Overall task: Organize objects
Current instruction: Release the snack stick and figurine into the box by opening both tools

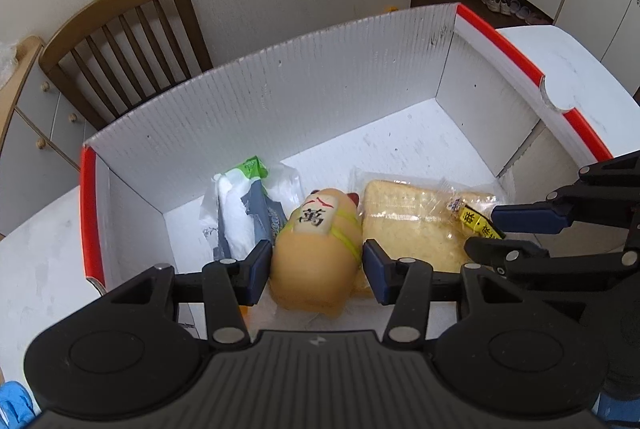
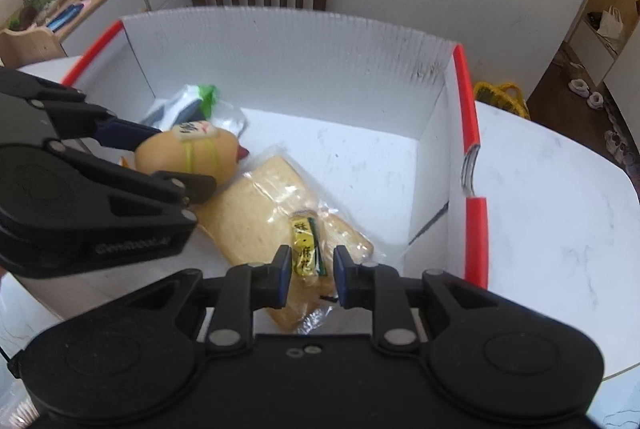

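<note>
Box (image 1: 280, 97): wipes (image 1: 244, 217) at 9 o'clock, bread (image 1: 416, 225) at 3. L gripper (image 1: 316, 269) clamped on cat toy (image 1: 312, 249) btwn them, low in box. R gripper (image 2: 308, 275) pinches yellow snack pack (image 2: 306, 249) over bread. Step looks like placing both; next: set down, spread jaws, lift clear w/o snagging bread wrap.
</note>
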### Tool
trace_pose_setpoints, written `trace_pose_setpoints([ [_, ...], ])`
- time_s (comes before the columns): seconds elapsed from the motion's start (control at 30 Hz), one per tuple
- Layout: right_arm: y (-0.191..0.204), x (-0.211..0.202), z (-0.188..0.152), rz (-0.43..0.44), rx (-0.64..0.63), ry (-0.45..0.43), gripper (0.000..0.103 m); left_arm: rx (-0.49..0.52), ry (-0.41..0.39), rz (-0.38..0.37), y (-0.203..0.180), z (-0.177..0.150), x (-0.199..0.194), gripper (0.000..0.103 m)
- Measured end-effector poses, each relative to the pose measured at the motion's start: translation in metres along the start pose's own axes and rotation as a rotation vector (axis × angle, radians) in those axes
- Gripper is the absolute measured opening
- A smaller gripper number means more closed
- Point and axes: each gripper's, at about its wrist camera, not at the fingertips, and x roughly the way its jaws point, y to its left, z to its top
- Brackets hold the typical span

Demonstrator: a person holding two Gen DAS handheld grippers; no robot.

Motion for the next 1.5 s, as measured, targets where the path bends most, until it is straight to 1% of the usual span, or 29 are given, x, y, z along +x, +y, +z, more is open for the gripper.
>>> trace_pose_setpoints([
  [0.17,-0.001,0.0,-0.001,0.017,-0.006,0.009,0.023,-0.018,0.015,-0.014,0.004,0.0,0.003,0.05],
  [0.23,0.0,-0.001,-0.002,0.031,-0.015,0.016,0.027,-0.031,0.02,-0.028,0.006,0.0,0.003,0.058],
  [0.27,0.0,-0.002,-0.003,0.038,-0.02,0.013,0.027,-0.035,0.02,-0.03,0.006,0.0,0.002,0.061],
  [0.3,0.0,-0.003,-0.003,0.042,-0.024,0.009,0.028,-0.036,0.015,-0.024,0.007,0.0,0.0,0.066],
  [0.33,0.0,-0.005,-0.004,0.042,-0.029,0.006,0.029,-0.034,0.009,-0.012,0.007,0.0,-0.002,0.067],
  [0.47,0.0,-0.012,-0.008,0.055,-0.038,-0.012,0.032,-0.05,0.008,-0.002,0.01,-0.001,-0.007,0.067],
  [0.57,-0.001,-0.02,-0.01,0.062,-0.043,-0.034,0.036,-0.059,-0.007,-0.004,0.012,-0.003,-0.014,0.067],
  [0.67,-0.001,-0.029,-0.01,0.065,-0.044,-0.053,0.042,-0.066,-0.021,-0.005,0.013,-0.006,-0.022,0.067],
  [0.73,-0.001,-0.035,-0.011,0.066,-0.043,-0.067,0.05,-0.074,-0.036,-0.002,0.014,-0.009,-0.03,0.067],
  [0.8,-0.001,-0.041,-0.012,0.066,-0.04,-0.081,0.054,-0.077,-0.052,-0.004,0.015,-0.011,-0.039,0.067],
  [1.1,0.005,-0.069,-0.018,0.063,-0.031,-0.119,0.054,-0.085,-0.104,-0.007,0.012,-0.025,-0.079,0.067],
  [1.3,0.008,-0.095,-0.025,0.055,-0.018,-0.173,0.054,-0.109,-0.156,-0.019,0.012,-0.036,-0.109,0.067],
  [1.37,0.009,-0.104,-0.028,0.056,-0.015,-0.188,0.055,-0.113,-0.169,-0.023,0.012,-0.041,-0.12,0.067],
  [1.43,0.01,-0.113,-0.032,0.059,-0.013,-0.204,0.067,-0.108,-0.185,-0.013,0.009,-0.047,-0.131,0.067],
  [1.5,0.012,-0.122,-0.038,0.059,-0.006,-0.218,0.07,-0.105,-0.196,-0.009,0.007,-0.053,-0.141,0.067],
])
